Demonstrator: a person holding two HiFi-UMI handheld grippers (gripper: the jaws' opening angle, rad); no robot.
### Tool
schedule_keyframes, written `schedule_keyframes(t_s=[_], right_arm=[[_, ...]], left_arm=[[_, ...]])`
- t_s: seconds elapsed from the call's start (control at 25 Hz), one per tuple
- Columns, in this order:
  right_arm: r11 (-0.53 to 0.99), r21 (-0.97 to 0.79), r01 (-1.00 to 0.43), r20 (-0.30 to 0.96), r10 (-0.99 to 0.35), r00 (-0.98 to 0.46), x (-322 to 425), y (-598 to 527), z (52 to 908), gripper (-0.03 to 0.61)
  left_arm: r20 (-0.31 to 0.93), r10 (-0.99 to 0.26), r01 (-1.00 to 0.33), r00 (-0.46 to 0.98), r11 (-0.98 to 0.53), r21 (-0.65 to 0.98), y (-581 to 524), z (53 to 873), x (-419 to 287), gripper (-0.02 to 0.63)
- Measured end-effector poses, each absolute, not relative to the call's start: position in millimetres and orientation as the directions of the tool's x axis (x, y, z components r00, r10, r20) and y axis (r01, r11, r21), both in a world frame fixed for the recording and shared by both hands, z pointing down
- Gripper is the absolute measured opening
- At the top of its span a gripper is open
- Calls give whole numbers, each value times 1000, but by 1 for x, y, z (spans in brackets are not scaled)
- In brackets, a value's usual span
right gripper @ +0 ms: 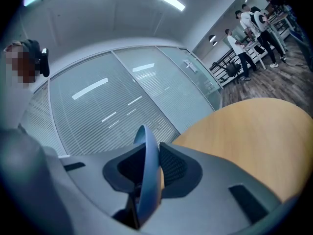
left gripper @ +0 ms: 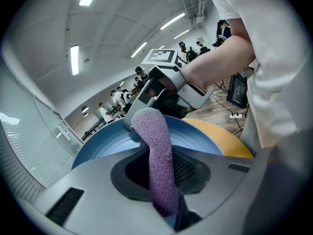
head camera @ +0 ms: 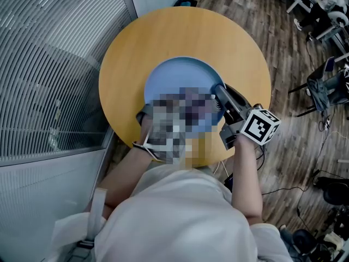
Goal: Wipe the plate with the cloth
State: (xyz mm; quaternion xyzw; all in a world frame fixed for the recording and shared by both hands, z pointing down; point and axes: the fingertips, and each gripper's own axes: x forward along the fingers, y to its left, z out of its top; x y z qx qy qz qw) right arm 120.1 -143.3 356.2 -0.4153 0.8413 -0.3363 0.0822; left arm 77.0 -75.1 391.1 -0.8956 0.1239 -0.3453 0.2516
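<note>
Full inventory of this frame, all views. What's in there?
plate: one, blue, on the table, rim in the right tool
cloth: one, purple, in the left tool, over the plate
table: one, round, yellow-tan, under the plate
glass wall: one, grey slatted, left of the table
floor: one, dark wood planks, around the table
chairs and cables: several, dark, on the floor at right
bystanders: several, white tops, far end of the room
left tool: one, grey, shut on the cloth
right tool: one, grey with marker cube, shut on the plate rim
person's arms: two, bare below white sleeves, bottom of head view
</note>
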Motion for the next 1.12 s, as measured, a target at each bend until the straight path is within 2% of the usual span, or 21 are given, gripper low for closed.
schedule_keyframes(t_s=[0.32, 1.12], right_arm=[[422, -639, -643, 133, -763, -632, 124, -143, 357, 80], [418, -633, -652, 125, -775, -619, 129, -145, 360, 83]], left_arm=[[566, -379, 2, 732, -830, -558, -68, 398, 76, 77], [571, -421, -84, 705, -848, -522, -84, 411, 46, 77]])
